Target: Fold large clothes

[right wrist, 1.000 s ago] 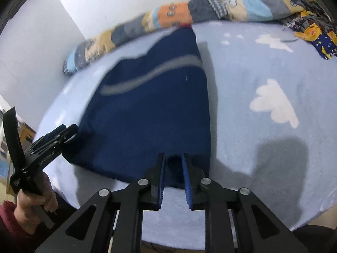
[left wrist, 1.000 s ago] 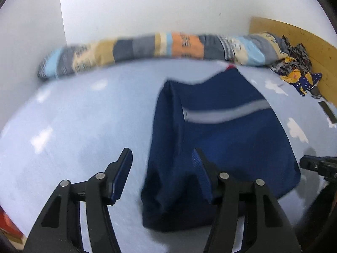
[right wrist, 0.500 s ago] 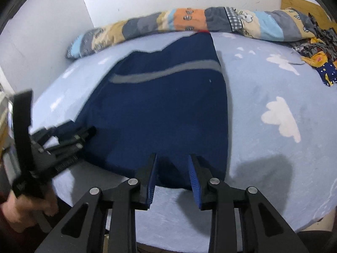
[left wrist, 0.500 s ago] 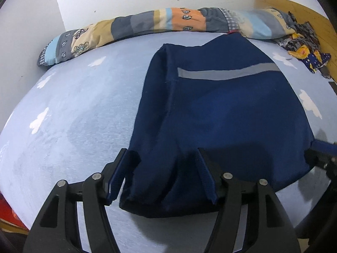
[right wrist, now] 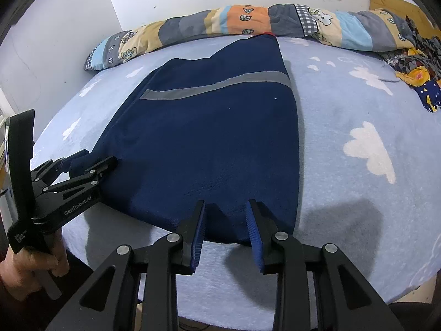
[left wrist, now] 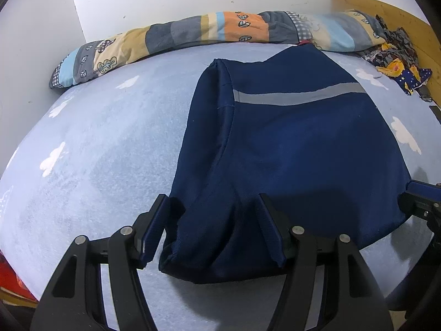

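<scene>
Navy garment (right wrist: 209, 138) lay flat on the light-blue bed sheet (right wrist: 358, 104), collar end toward the far edge by the patchwork bolster (right wrist: 248, 22), hem at the near edge. Grey stripe (right wrist: 215, 87) ran across the upper part. Step looked like release after laying the fold down, or a re-grip at the hem; could not tell which.

Right gripper (right wrist: 226, 220) jaws had just been opening, now narrow-parted, straddling the near-right hem corner, pads not pressing cloth. Left gripper (left wrist: 215, 226) jaws stood wider, astride the bunched near-left hem corner; left pad looked clear of the fabric, right pad at or just touching it.

Next move, judged: close both on the hem corners together and carry them toward the far edge, keeping the hem taut so the 2 layers stay aligned.
</scene>
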The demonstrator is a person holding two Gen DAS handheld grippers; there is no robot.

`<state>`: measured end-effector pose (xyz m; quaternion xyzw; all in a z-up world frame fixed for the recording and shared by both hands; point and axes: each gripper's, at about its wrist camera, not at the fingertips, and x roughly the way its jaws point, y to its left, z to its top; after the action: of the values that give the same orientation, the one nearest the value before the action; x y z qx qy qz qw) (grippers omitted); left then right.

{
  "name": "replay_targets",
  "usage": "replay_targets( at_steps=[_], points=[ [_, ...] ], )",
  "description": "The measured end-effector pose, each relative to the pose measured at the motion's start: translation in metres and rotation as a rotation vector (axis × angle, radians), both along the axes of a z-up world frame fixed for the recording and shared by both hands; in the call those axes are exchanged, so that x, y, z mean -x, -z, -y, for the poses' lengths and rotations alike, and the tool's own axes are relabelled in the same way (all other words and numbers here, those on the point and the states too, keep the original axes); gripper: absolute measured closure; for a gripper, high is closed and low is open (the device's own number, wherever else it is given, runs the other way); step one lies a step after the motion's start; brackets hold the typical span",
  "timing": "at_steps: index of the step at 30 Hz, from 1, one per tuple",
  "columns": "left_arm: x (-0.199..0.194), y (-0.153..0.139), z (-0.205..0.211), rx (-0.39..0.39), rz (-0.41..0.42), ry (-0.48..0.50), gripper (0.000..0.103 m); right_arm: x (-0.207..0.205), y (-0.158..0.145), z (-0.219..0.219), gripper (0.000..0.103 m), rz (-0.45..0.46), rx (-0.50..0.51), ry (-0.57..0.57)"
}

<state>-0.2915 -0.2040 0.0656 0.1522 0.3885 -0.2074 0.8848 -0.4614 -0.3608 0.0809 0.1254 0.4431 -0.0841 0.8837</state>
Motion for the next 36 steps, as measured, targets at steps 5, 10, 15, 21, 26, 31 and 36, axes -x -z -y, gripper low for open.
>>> replay_targets(
  at_steps=[5,10,15,21,26,31,36],
  points=[
    [-0.004,-0.008,0.002,0.034,-0.003,0.007,0.040,-0.001,-0.016,0.012,0.071,0.060,-0.022,0.031],
    [-0.032,-0.023,0.018,0.058,0.011,0.017,0.040,-0.028,-0.033,0.033,0.070,0.083,0.002,0.062],
    [-0.089,-0.033,0.039,0.076,-0.045,-0.008,0.040,-0.085,-0.053,0.059,0.070,0.083,0.010,0.066],
    [-0.142,-0.001,0.063,0.015,-0.119,-0.021,0.038,-0.166,-0.037,0.089,0.069,-0.032,-0.011,0.074],
    [-0.134,-0.001,0.055,0.056,-0.060,-0.033,0.032,-0.183,-0.005,0.101,0.070,-0.127,-0.055,0.072],
    [-0.094,-0.039,0.035,0.124,0.023,-0.039,0.029,-0.129,-0.046,0.071,0.063,0.013,-0.014,0.057],
    [-0.030,-0.063,0.011,0.130,0.061,-0.011,0.020,-0.048,-0.077,0.028,0.039,0.159,0.107,0.052]
  ],
)
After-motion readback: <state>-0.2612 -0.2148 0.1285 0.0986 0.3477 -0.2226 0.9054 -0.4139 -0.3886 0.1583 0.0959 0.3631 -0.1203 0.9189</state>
